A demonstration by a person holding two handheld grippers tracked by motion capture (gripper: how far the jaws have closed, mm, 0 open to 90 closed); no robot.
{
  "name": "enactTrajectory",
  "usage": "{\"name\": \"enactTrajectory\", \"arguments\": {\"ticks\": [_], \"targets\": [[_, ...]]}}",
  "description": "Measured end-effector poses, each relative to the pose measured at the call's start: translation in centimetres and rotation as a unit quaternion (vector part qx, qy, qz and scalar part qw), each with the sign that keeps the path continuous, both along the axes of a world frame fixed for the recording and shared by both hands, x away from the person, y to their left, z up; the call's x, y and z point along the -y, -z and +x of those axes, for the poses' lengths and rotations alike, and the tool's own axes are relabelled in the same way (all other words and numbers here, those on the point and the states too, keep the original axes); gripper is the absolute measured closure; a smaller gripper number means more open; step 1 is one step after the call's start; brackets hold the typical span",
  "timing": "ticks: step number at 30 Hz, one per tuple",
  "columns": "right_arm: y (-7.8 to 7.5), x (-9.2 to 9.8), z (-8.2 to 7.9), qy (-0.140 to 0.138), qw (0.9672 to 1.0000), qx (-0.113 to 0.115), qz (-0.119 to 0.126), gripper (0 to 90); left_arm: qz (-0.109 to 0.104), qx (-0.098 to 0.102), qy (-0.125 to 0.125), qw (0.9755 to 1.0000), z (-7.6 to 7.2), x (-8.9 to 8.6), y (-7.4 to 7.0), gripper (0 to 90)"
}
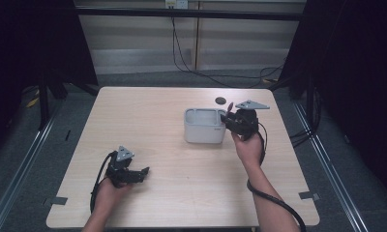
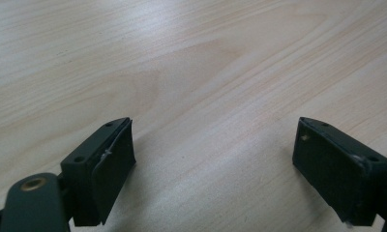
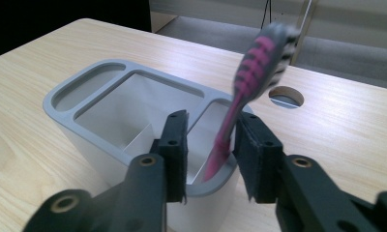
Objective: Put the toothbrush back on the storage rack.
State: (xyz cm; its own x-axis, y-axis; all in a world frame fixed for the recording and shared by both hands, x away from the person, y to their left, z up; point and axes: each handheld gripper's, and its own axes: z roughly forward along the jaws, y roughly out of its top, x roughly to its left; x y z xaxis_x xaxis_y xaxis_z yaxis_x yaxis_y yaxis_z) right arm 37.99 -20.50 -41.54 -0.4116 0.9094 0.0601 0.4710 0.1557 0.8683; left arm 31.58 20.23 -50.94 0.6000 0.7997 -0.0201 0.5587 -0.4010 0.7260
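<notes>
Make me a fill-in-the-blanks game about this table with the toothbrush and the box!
1. The toothbrush is pink and ____.
2. The toothbrush stands in the ____ holder.
3. The left gripper has its jaws ____.
4. Behind the holder, the table has a round ____.

Missing words: grey; white; open; hole

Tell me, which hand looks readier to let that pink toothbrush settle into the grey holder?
The right. Its gripper has fingers either side of the toothbrush at the holder. The left gripper lies open, low over bare table, far from both.
</notes>
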Motion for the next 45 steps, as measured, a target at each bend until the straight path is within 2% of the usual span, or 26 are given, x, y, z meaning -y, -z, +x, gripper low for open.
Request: {"name": "enactTrajectory", "arguments": {"ticks": [1, 17, 30, 45], "targets": [[0.0, 0.0, 0.0, 0.002, 1.0000, -0.002, 0.000, 61.2, 0.001, 0.001, 0.000, 1.0000, 0.0, 0.0, 0.0, 14.6], [-0.2, 0.3, 0.0, 0.018, 0.9998, 0.002, 0.001, 47.1, 0.000, 0.000, 0.000, 1.0000, 0.0, 0.0, 0.0, 14.6], [-0.5, 1.3, -0.3, 0.012, 0.9997, -0.006, 0.020, 32.3, -0.001, 0.000, -0.001, 1.0000, 0.0, 0.0, 0.0, 14.6], [-0.3, 2.2, -0.9, 0.018, 0.9990, -0.019, 0.035, 26.7, -0.001, 0.000, -0.001, 1.0000, 0.0, 0.0, 0.0, 14.6]]}}
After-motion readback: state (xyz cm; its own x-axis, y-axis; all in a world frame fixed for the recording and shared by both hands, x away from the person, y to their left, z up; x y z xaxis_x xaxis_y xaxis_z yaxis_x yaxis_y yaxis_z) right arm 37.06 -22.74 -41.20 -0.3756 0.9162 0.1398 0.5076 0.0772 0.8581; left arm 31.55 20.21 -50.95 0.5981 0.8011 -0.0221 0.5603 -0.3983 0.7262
